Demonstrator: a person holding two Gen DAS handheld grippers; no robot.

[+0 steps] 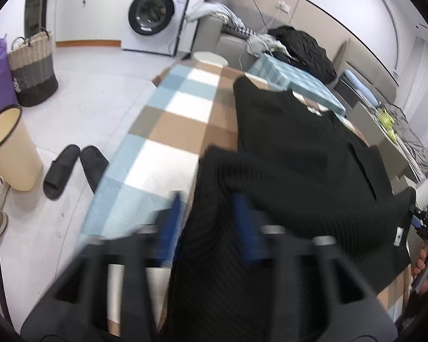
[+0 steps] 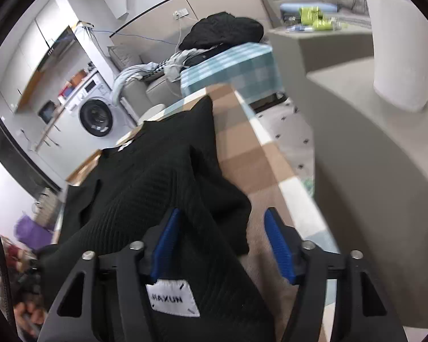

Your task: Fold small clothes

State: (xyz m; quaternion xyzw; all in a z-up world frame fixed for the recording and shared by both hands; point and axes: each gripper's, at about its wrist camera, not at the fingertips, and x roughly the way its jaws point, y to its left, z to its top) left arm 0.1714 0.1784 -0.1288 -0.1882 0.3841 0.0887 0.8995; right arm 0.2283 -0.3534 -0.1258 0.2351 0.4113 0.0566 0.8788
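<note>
A black ribbed knit sweater (image 1: 299,148) lies spread on a table with a blue, brown and white checked cloth (image 1: 168,131). My left gripper (image 1: 207,199) is open at the sweater's near left hem, blurred, with a fold of knit between its blue pads. My right gripper (image 2: 222,212) is open too. The sweater (image 2: 157,171) runs between its pads, drapes over the left finger (image 2: 168,239) and stays apart from the right one. A white label (image 2: 172,299) shows on the hem. In the left wrist view the right gripper (image 1: 425,222) and the hand (image 1: 425,265) holding it sit at the right edge.
Left of the table, on the floor, are black slippers (image 1: 71,168), a cream bin (image 1: 11,148) and a woven basket (image 1: 32,71). A washing machine (image 1: 154,11) stands at the back. Beyond the table are a blue checked box (image 1: 294,82) and a sofa with piled clothes (image 1: 302,48).
</note>
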